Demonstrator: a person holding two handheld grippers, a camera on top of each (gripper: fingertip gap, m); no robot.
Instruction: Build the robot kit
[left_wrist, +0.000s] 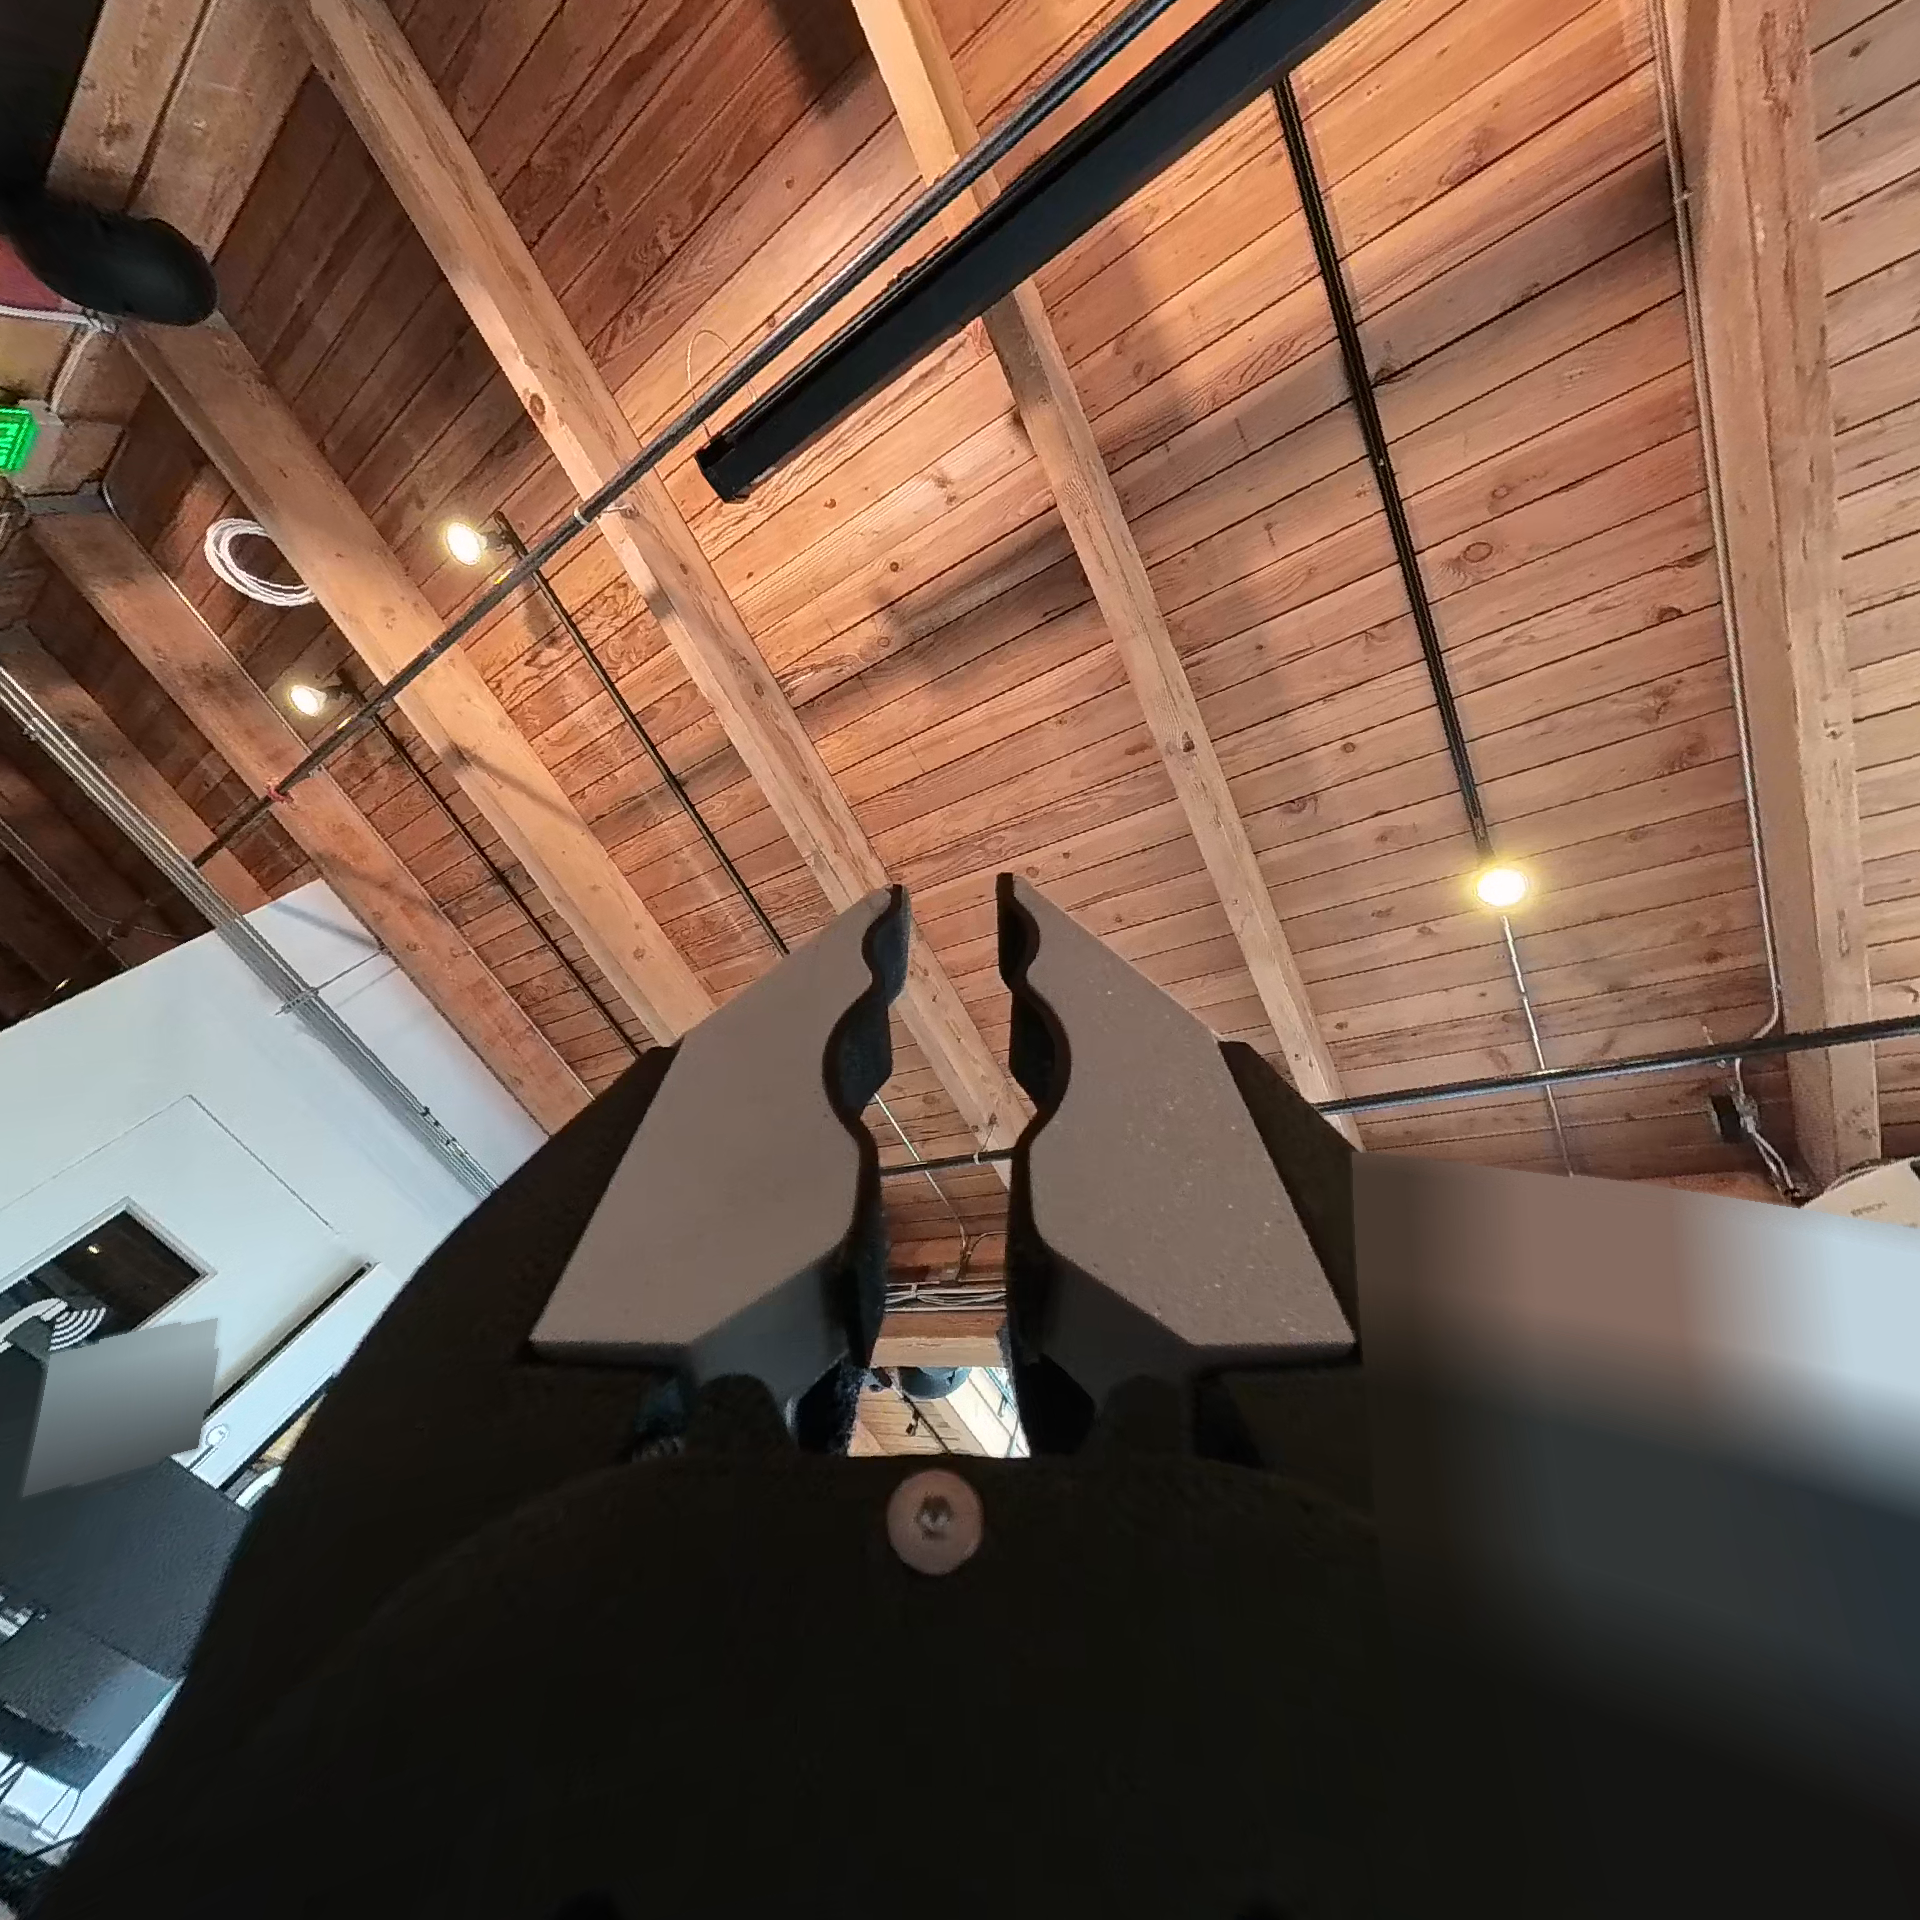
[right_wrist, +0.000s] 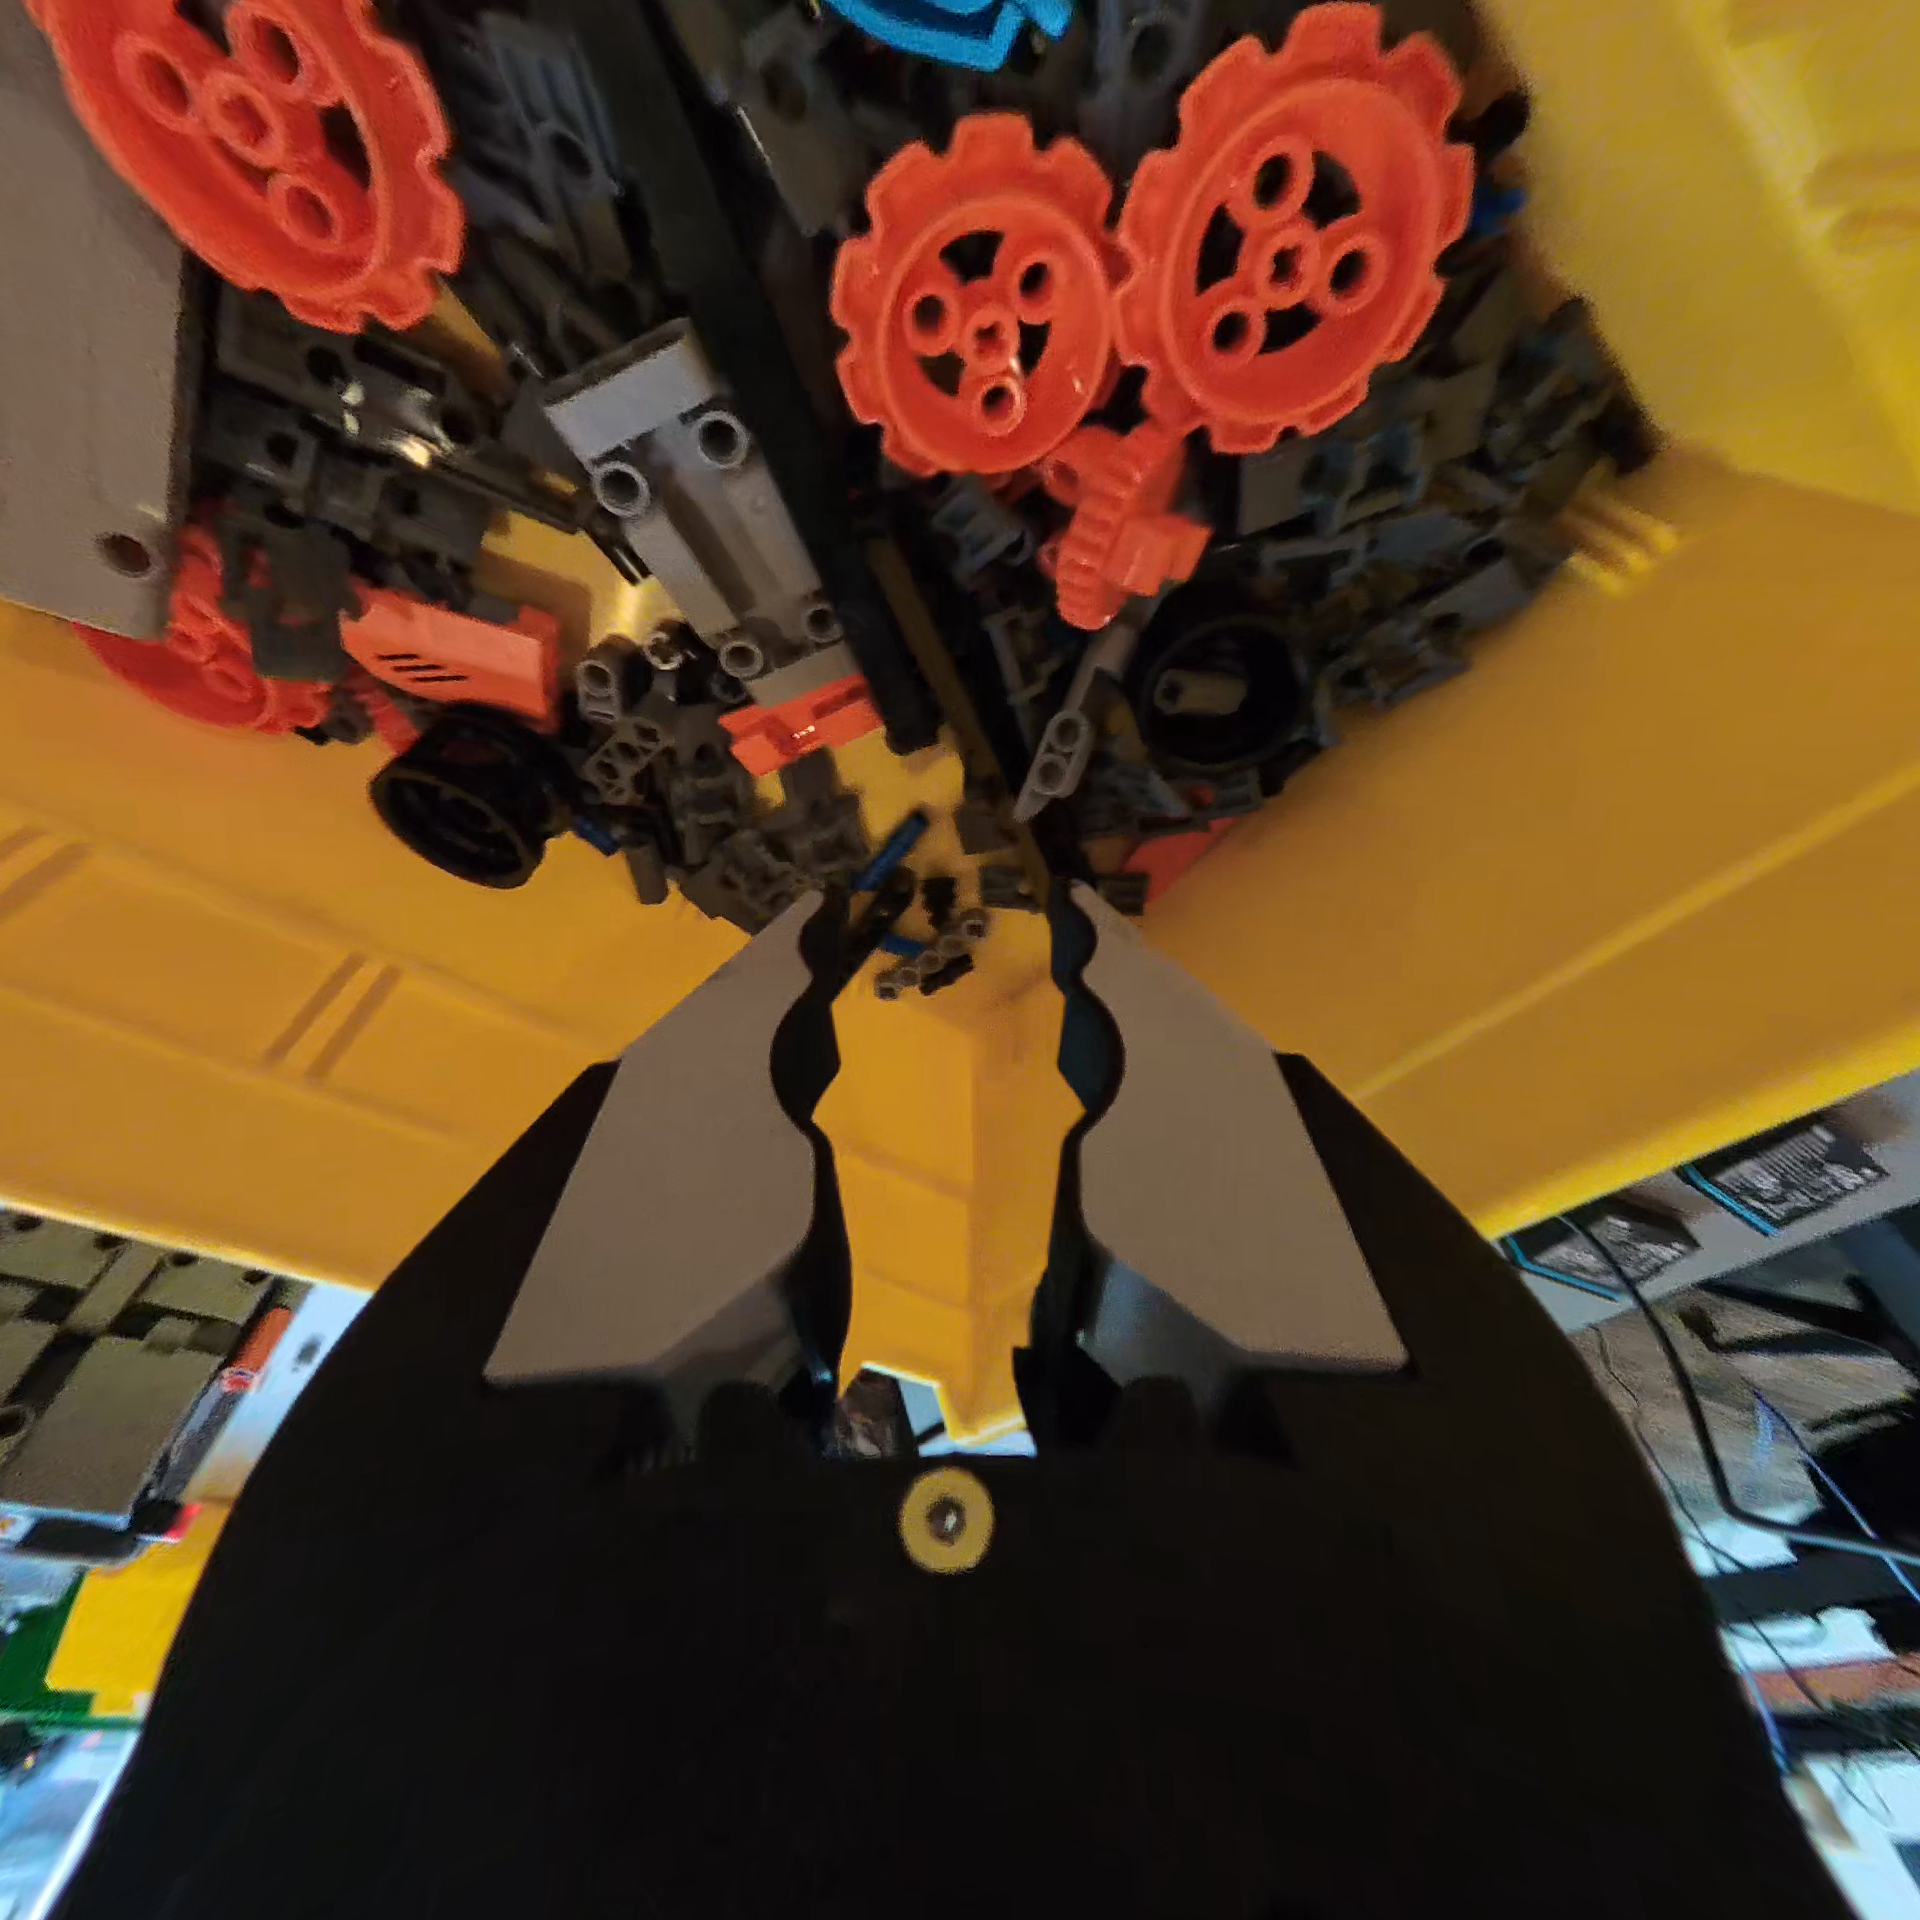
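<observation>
Presently my left gripper (left_wrist: 948, 899) points up at a wooden plank ceiling (left_wrist: 1143, 623), its jaws parted by a narrow gap with nothing between them. A black lighting track (left_wrist: 997, 249) runs diagonally across the beams, with lit spotlights (left_wrist: 1501, 885) along thinner rails. A white wall (left_wrist: 156, 1091) fills the lower left, and a green illuminated sign (left_wrist: 12, 442) sits at the far left edge; I do not report its wording.

My right gripper (right_wrist: 940, 902) is spread wide and holds nothing. Its tips hover just over a corner of a yellow plastic bin (right_wrist: 312, 935) filled with toy construction parts. Nearest the tips lie small grey and black connector pins (right_wrist: 930, 951) and a blue pin (right_wrist: 891, 847). A long grey beam (right_wrist: 707, 499) lies with its long axis running from upper left to lower right, toward the gripper. Two orange sprocket wheels (right_wrist: 982, 301) sit side by side, touching, with a third at upper left. A black tyre (right_wrist: 468, 795) rests against the left wall.

Outside the bin, cables (right_wrist: 1714, 1455) and labelled dark boxes (right_wrist: 1787, 1174) show at right, blurred.
</observation>
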